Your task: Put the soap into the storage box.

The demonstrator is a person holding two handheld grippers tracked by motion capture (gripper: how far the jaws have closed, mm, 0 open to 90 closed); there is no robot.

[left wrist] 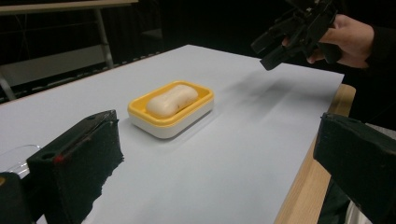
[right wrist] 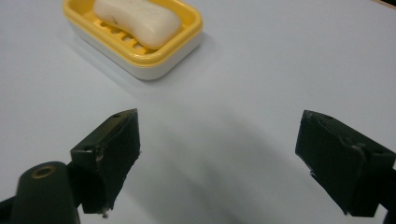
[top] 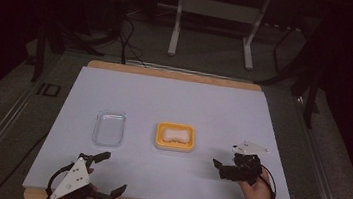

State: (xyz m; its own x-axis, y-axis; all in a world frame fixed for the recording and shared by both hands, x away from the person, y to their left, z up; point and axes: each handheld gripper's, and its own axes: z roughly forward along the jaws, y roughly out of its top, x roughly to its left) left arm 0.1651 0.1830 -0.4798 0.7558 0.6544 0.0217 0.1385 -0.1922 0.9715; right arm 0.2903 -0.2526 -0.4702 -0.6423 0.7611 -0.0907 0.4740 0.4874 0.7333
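So nearest the front edge of the tabletop [top: 263, 119] you've got the left tool [top: 108, 175], sitting low at the front left corner with its jaws spread wide and nothing between them; the hand behind it is mostly cut off at the bottom of the high view. Over toward the front right, the right tool [top: 220, 168] hovers just above the surface, jaws also wide apart and empty, with the person's right hand [top: 258, 187] wrapped around the grip and the nose angled in toward the middle. Just past it, roughly mid-tabletop and a bit right of centre, sits the yellow soap dish [right wrist: 189, 35] with the bar of soap [right wrist: 137, 18] lying flat on its slatted insert. My guess on handling: the bar is light and rigid but probably slick, with rounded ends and a pinched waist, so I'd grab it across that narrow middle on the long sides, where flat pads have something to bite on. Squeeze too hard and it'll likely squirt out or dent. The dish is light plastic and could slide or lift with the bar, so pinning its rim with the other tool seems smart. Left of the dish, well apart from it, there's a clear plastic tray [top: 109, 128] that looks empty, nearer the left edge.
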